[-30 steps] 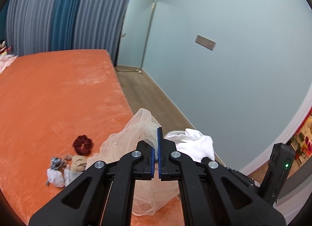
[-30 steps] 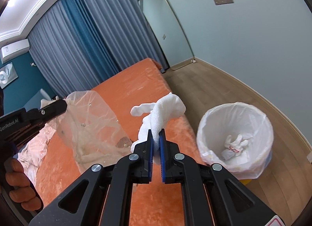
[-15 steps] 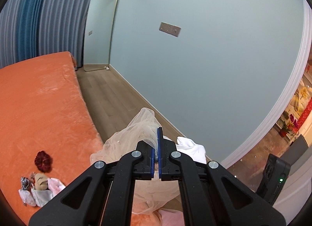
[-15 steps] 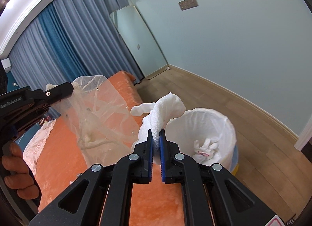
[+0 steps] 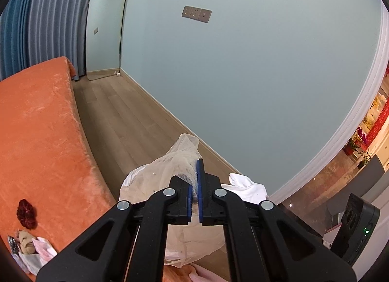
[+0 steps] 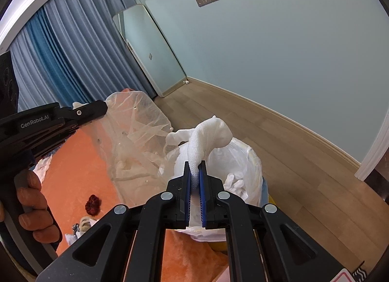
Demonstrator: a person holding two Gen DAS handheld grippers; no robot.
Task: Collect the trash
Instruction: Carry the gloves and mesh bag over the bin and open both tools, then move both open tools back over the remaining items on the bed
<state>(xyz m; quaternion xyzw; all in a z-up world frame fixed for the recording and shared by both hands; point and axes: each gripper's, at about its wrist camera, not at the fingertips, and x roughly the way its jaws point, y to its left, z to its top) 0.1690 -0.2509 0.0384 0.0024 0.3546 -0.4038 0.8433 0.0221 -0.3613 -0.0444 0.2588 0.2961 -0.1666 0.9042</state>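
Over the white-lined round trash bin [image 6: 245, 160] beside the orange bed [image 6: 80, 175], the right claw [image 6: 194, 179] pinches a white knitted cloth [image 6: 209, 136] and the left claw [image 5: 193, 189] clamps sheer beige netting [image 5: 170, 167], both poised for dropping

Left hand-held gripper [image 5: 193, 184], right hand-held gripper [image 6: 195, 179]: both clamped, tilted downward.

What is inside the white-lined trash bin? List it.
Inside the trash bin, crumpled white scraps lie against the liner. The white cloth in the right gripper and the sheer mesh hide the rest.
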